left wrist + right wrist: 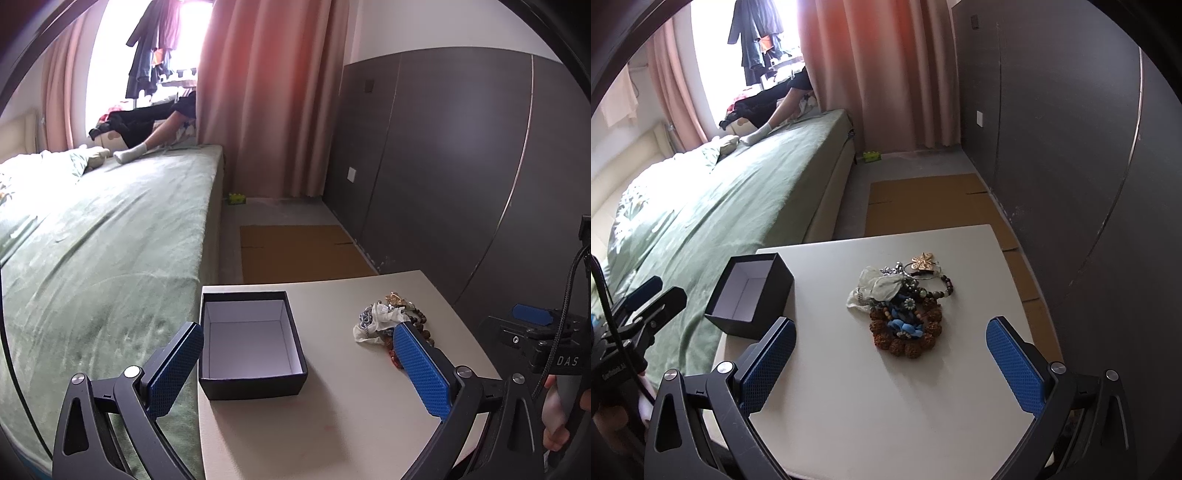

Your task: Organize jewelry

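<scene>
Green-covered bed (pixel 738 206) beside a pale rectangular desk (pixel 868 387). On the desk's left part, an open black cardboard box with white lining (pixel 251 343), nothing visible inside; well apart to its right, a tangled heap of beaded jewelry (pixel 905 306). Left gripper (pixel 299 369) and right gripper (pixel 890 362): fingers spread wide, released, grasping nothing.

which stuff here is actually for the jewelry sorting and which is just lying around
For the job:
- jewelry pile on the table
- open black box, nothing inside
- left gripper, open
- right gripper, open

Just lying about:
- flattened cardboard on the floor
- small green item by the curtain
- bed
- hanging clothes
</scene>
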Demonstrator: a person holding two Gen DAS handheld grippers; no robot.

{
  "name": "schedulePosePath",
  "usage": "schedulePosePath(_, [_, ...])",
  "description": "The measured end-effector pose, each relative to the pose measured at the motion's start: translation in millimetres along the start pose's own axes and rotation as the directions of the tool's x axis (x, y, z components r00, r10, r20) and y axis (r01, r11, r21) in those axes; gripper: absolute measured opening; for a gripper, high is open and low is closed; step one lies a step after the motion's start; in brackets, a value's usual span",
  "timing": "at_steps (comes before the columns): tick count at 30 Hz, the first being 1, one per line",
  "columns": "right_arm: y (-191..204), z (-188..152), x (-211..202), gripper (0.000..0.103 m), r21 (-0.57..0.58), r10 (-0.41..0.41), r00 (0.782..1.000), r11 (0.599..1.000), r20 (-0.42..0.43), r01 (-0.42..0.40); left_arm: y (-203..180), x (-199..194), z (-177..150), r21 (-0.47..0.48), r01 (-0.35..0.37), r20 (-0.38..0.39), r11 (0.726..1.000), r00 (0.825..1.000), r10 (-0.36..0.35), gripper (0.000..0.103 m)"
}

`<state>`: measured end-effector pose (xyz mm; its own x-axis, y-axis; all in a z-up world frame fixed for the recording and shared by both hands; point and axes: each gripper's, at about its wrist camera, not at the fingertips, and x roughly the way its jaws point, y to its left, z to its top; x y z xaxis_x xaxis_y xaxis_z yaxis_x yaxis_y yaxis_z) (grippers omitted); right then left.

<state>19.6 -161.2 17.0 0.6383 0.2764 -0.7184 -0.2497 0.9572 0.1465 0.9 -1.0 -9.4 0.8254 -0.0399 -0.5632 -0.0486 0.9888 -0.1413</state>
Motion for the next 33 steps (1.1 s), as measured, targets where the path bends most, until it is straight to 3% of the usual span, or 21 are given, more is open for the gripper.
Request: schedulePosePath(33, [-8.3, -2.2, -3.1, 0.103, 0.012, 0.007, 1.0, 1.0, -0.004, -0.007, -5.9, -0.1, 3.3, -0.007, 0.007, 0.006, 1.0, 1.0, -0.007, 0.103])
